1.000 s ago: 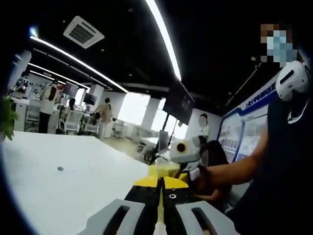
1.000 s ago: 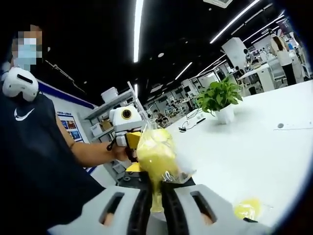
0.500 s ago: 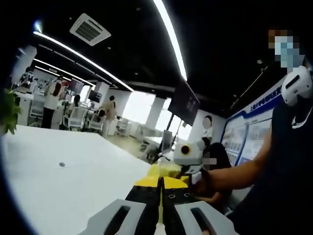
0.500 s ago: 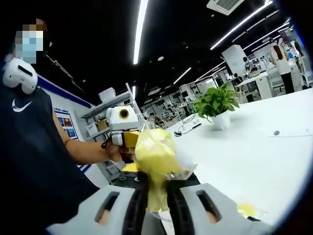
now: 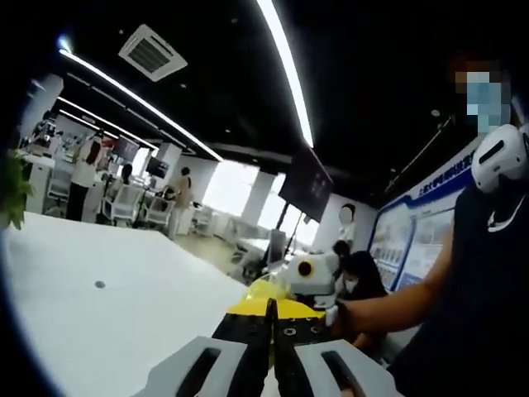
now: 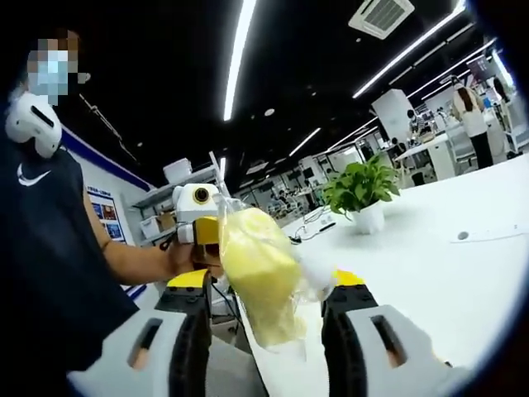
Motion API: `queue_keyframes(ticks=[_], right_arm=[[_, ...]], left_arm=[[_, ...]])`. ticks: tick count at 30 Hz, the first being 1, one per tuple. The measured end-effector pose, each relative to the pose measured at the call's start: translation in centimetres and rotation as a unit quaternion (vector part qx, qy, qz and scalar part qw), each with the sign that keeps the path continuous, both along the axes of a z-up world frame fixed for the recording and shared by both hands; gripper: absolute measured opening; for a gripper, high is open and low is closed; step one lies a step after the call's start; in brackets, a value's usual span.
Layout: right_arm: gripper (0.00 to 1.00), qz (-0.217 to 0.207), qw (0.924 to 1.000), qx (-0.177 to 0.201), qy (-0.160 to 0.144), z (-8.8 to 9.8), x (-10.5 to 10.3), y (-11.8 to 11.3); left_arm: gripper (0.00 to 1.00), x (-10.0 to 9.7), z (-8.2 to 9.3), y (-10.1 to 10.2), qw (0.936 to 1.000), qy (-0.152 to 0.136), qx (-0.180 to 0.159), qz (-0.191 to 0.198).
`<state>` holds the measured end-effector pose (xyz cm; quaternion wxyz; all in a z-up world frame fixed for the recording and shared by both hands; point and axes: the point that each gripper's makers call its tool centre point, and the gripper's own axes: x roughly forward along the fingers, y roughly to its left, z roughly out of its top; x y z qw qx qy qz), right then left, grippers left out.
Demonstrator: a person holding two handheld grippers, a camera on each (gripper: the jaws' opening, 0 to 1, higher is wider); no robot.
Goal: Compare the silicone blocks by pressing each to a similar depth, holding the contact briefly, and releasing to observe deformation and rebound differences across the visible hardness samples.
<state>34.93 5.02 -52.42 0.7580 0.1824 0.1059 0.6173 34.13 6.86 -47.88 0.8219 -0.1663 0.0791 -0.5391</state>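
Observation:
A yellow silicone block in a clear plastic bag [image 6: 256,277] hangs in the air between the jaws of my right gripper [image 6: 269,285], which stand wide apart and clear of it. The bag's top runs up to my left gripper [image 6: 198,219], held in a hand at the left. In the left gripper view, my left gripper [image 5: 270,318] is shut with its yellow-tipped jaws together on the bag's edge. The bagged yellow block [image 5: 269,289] shows just past its tips, with the right gripper [image 5: 312,271] behind it.
A white table [image 6: 430,273] stretches to the right with a potted plant [image 6: 361,186] on it and a small round mark [image 5: 100,284]. The person in a dark shirt [image 6: 50,273] stands close at the left. Other people and desks [image 5: 83,178] are far behind.
My right gripper's jaws, shut on the bagged block before, have opened wide. The bag now hangs from the left gripper. The views shifted slightly.

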Motion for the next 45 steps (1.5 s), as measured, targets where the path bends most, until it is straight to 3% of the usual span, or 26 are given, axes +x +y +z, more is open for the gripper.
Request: queue_keyframes(ticks=[3, 9, 18, 23, 28, 42, 45], right_arm=[[0.74, -0.014, 0.9999, 0.003, -0.001, 0.1, 0.5, -0.2], [0.96, -0.029, 0.9996, 0.002, -0.006, 0.3, 1.0, -0.4], [0.96, -0.048, 0.9987, -0.004, -0.019, 0.8, 1.8, -1.4], [0.96, -0.072, 0.9967, -0.024, -0.03, 0.4, 2.4, -2.8], [0.96, -0.107, 0.9928, -0.041, -0.036, -0.1, 3.3, -4.9], [0.96, -0.178, 0.9781, -0.106, -0.021, -4.9, 3.4, -9.6], [0.96, -0.199, 0.9727, -0.113, -0.039, -5.5, 3.3, -10.8]], left_arm=[[0.0, 0.2, -0.1, 0.1, 1.0, 0.001, -0.002, 0.004], [0.0, 0.4, 0.1, 0.3, 0.9999, 0.003, -0.007, 0.009], [0.0, 0.8, 0.8, 0.6, 0.9998, 0.001, -0.014, 0.017], [0.0, 1.5, 1.7, 1.5, 0.9977, 0.018, -0.058, 0.03], [0.0, 2.2, 1.6, 2.5, 0.9962, 0.025, -0.069, 0.048], [0.0, 3.7, -1.3, 4.2, 0.992, 0.064, -0.064, 0.089], [0.0, 3.9, -2.0, 4.5, 0.9911, 0.071, -0.06, 0.095]])
